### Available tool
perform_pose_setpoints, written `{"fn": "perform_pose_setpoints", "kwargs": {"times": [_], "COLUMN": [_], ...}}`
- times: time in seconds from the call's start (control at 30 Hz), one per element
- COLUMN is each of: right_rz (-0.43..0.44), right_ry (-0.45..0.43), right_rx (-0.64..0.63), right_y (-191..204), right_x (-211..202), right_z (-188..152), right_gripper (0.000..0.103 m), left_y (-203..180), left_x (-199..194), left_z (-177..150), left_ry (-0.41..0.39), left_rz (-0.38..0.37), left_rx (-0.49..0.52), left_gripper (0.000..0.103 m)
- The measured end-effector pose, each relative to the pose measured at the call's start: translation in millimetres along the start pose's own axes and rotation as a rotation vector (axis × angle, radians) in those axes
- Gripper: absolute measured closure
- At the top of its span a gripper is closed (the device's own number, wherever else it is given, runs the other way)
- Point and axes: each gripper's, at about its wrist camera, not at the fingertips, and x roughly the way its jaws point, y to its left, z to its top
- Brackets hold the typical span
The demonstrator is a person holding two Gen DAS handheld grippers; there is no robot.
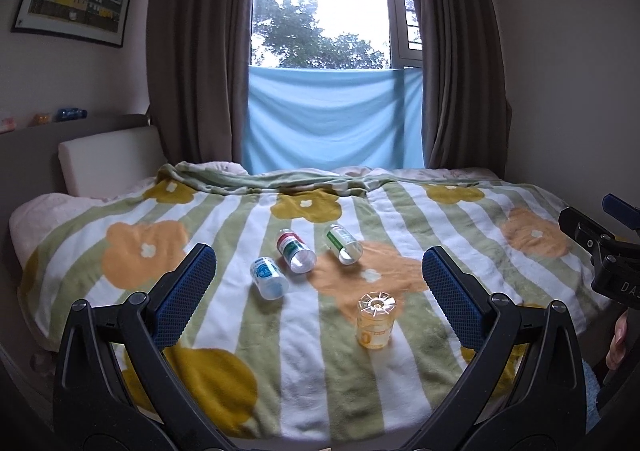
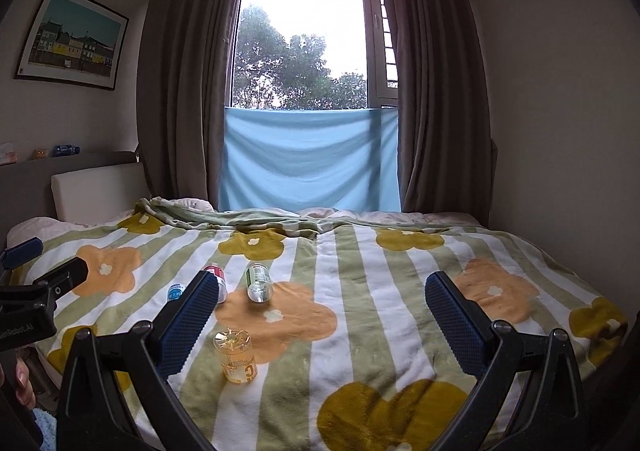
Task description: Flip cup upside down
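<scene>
Several clear plastic cups sit on the striped flower blanket [image 1: 256, 243]. An orange-printed cup [image 1: 375, 321] stands upside down, base up; it also shows in the right wrist view [image 2: 236, 355]. A blue-printed cup [image 1: 269, 277], a red-and-green cup [image 1: 295, 251] and a green cup [image 1: 343, 243] lie on their sides behind it. In the right wrist view the green cup [image 2: 258, 283] lies in the open, and the red cup [image 2: 216, 275] and blue cup [image 2: 175, 292] are partly hidden by a finger. My left gripper [image 1: 318, 271] is open and empty, held above the near bed. My right gripper [image 2: 320, 301] is open and empty.
The bed fills both views, with a white pillow [image 1: 108, 159] and headboard at the left. Curtains [image 1: 192, 51] and a blue cloth [image 1: 332, 119] hang at the window behind. The right gripper's body [image 1: 608, 251] shows at the right edge of the left view.
</scene>
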Motion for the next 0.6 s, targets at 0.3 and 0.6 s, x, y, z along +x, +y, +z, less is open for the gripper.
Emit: {"fn": "perform_pose_setpoints", "kwargs": {"times": [0.3,0.6], "right_rz": [-0.015,-0.046], "right_ry": [-0.005,-0.017], "right_rx": [-0.022,-0.038], "right_y": [2.9,3.7], "right_x": [-2.2,-0.7], "right_z": [-2.0,-1.9], "right_gripper": [0.0,0.0], "left_y": [-4.6,-4.7], "left_x": [5.3,4.9], "left_z": [-2.0,-2.4], "left_ry": [0.009,0.004], "left_rz": [-0.02,-0.021], "left_rx": [0.001,0.002], "left_gripper": [0.0,0.0]}}
